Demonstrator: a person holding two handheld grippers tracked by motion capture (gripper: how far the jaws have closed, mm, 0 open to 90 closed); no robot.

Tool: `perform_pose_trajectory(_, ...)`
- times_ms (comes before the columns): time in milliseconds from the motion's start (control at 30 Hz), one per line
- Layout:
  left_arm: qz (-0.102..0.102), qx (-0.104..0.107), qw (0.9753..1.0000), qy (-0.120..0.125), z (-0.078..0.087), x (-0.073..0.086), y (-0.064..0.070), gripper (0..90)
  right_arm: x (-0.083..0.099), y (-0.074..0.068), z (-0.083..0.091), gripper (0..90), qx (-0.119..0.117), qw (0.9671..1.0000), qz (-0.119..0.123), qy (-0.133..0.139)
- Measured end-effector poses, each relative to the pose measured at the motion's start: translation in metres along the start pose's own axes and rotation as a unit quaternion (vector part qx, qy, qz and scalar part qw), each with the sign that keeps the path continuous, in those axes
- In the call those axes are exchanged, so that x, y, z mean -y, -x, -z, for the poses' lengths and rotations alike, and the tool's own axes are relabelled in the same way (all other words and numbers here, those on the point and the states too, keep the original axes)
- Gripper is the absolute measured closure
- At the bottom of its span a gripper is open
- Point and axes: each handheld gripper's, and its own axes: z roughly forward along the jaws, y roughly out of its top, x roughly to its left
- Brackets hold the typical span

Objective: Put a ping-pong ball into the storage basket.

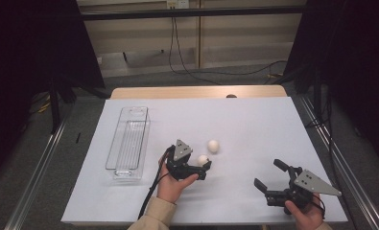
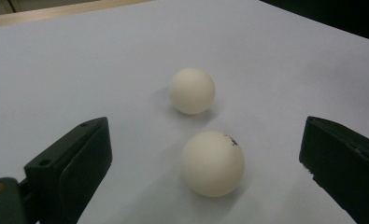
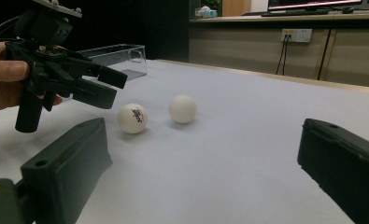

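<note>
The left claw point(image 1: 202, 167) stands open around the near ball point(image 1: 203, 159), its jaws spread wide to either side of it with clear gaps on both, as the left gripper view shows point(image 2: 212, 163). That ball rests on the white surface point(image 1: 254, 124), printed mark turned partly up, and the far ball point(image 1: 213, 146) sits just beyond it, near but not touching. The clear bin point(image 1: 128, 143) lies well to the left of the near ball, with the person's left hand point(image 1: 173, 184) between. The right claw point(image 1: 268, 175) is also open and holds nothing, well apart from the near ball on its right side, jaws aimed roughly toward both balls.

The main risk is a roll. A light, round ball on a smooth sheet will run off at the first uneven touch, so if one jaw reaches it before the other as the claw shuts, it is likely to squirt forward (straight toward the far ball, which would then be knocked away too). A grip landing above or below the ball's middle could pop it out of the jaws. And since the near ball has nothing behind it to stop it, a miss might send it toward the surface's far edge.
</note>
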Motion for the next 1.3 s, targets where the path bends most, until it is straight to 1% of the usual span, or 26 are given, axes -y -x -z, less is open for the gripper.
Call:
perform_pose_trajectory(233, 0.003, 0.003, 1.0, -0.005, -0.004, 0.0, -0.001, 2.8, 0.0, 0.001, 0.0, 1.7, -0.001, 1.0, -0.001, -0.001)
perform_pose_trajectory(300, 0.002, 0.002, 0.9999, -0.01, -0.004, 0.0, -0.002, 2.9, 0.0, 0.001, 0.0, 1.7, 0.0, 1.0, -0.004, -0.001)
perform_pose_trajectory(433, 0.008, 0.001, 0.9999, -0.009, -0.006, 0.0, -0.003, 3.0, 0.0, 0.001, 0.0, 1.7, 0.0, 1.0, -0.004, 0.0)
perform_pose_trajectory(600, 0.005, 0.002, 0.9998, -0.017, -0.008, 0.0, -0.003, 3.5, 0.001, 0.001, 0.0, 1.7, 0.0, 1.0, -0.006, 0.0)
perform_pose_trajectory(767, 0.008, 0.002, 0.9997, -0.022, -0.01, 0.0, -0.003, 3.5, 0.001, 0.001, 0.0, 1.7, 0.0, 1.0, -0.005, 0.001)
perform_pose_trajectory(833, 0.002, 0.0, 0.9996, -0.027, -0.011, 0.0, -0.003, 3.6, 0.0, 0.001, 0.0, 1.7, -0.001, 1.0, -0.006, 0.0)
perform_pose_trajectory(900, 0.004, 0.0, 0.9995, -0.031, -0.013, 0.0, -0.002, 3.6, 0.0, 0.001, 0.0, 1.7, 0.0, 1.0, -0.006, 0.001)
perform_pose_trajectory(933, -0.001, -0.001, 0.9994, -0.035, -0.013, -0.001, -0.003, 3.6, 0.0, 0.002, 0.0, 1.7, 0.0, 1.0, -0.005, 0.001)
perform_pose_trajectory(967, -0.002, -0.002, 0.9992, -0.041, -0.014, 0.0, -0.003, 3.6, 0.0, 0.002, 0.0, 1.7, 0.0, 1.0, -0.006, 0.002)
perform_pose_trajectory(1100, -0.002, -0.007, 0.9989, -0.046, -0.016, 0.0, -0.003, 4.6, 0.0, 0.002, 0.001, 1.7, 0.0, 1.0, -0.005, 0.001)
perform_pose_trajectory(1300, -0.006, -0.005, 0.9984, -0.055, -0.019, 0.0, -0.002, 6.1, 0.0, 0.002, 0.001, 1.7, 0.001, 1.0, -0.005, 0.001)
